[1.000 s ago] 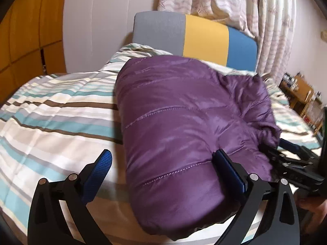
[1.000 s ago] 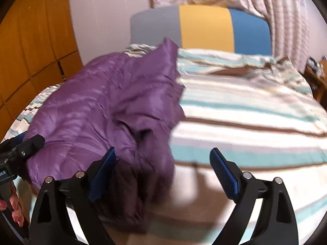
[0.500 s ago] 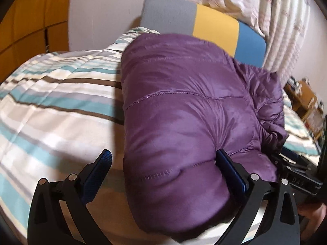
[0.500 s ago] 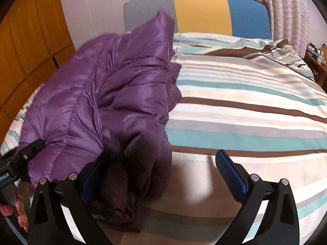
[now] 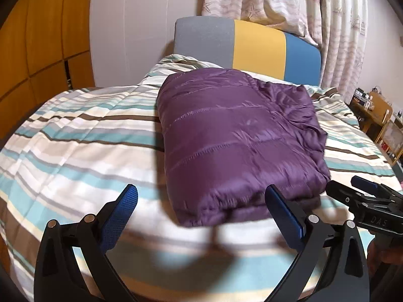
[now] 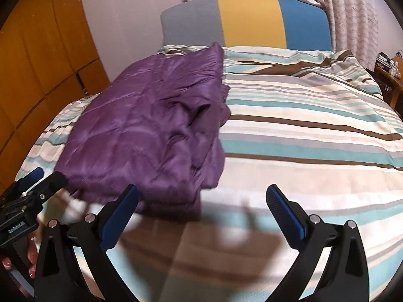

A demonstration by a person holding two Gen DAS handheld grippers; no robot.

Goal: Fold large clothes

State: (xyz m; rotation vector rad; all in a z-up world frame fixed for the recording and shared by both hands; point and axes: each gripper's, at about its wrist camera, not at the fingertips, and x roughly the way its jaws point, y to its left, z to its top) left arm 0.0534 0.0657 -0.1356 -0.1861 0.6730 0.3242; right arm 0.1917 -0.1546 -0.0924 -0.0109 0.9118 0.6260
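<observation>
On the bed (image 5: 75, 156), a purple quilted jacket (image 5: 239, 136) lies folded into a thick, roughly rectangular bundle on the striped duvet, its near hem facing both cameras and its far end toward the grey, yellow and blue headboard (image 5: 252, 47).

The left tongs (image 5: 201, 216) are held low over the near edge of the bed and tilted downward. Their blue-padded fingers (image 5: 121, 216) stand wide apart with nothing between them; the jacket's near hem sits just beyond the tips, clear of both pads as far as the view shows. In the right wrist view the same tongs (image 6: 32, 183) enter from the left edge beside the jacket's near left corner, with fingertips of the person's hand (image 6: 30, 256) showing beneath them.

The right tongs (image 6: 201, 216) are likewise angled down at the duvet, to the right of the jacket's near corner. Their jaws have just been opening and now stand spread wide and empty. The left pad (image 6: 121, 216) is in front of the jacket's crumpled right edge, where loose folds hang; whether it brushes the fabric cannot be told. The right pad is over bare striped duvet. From the left wrist view the right tongs (image 5: 362, 188) reach in from the right edge, just beside the jacket's near right corner.

Orange wooden cabinets (image 5: 37, 50) line the wall on the left, patterned curtains (image 5: 314, 12) hang behind the headboard, and a wooden side table (image 5: 375, 115) stands at the far right.
</observation>
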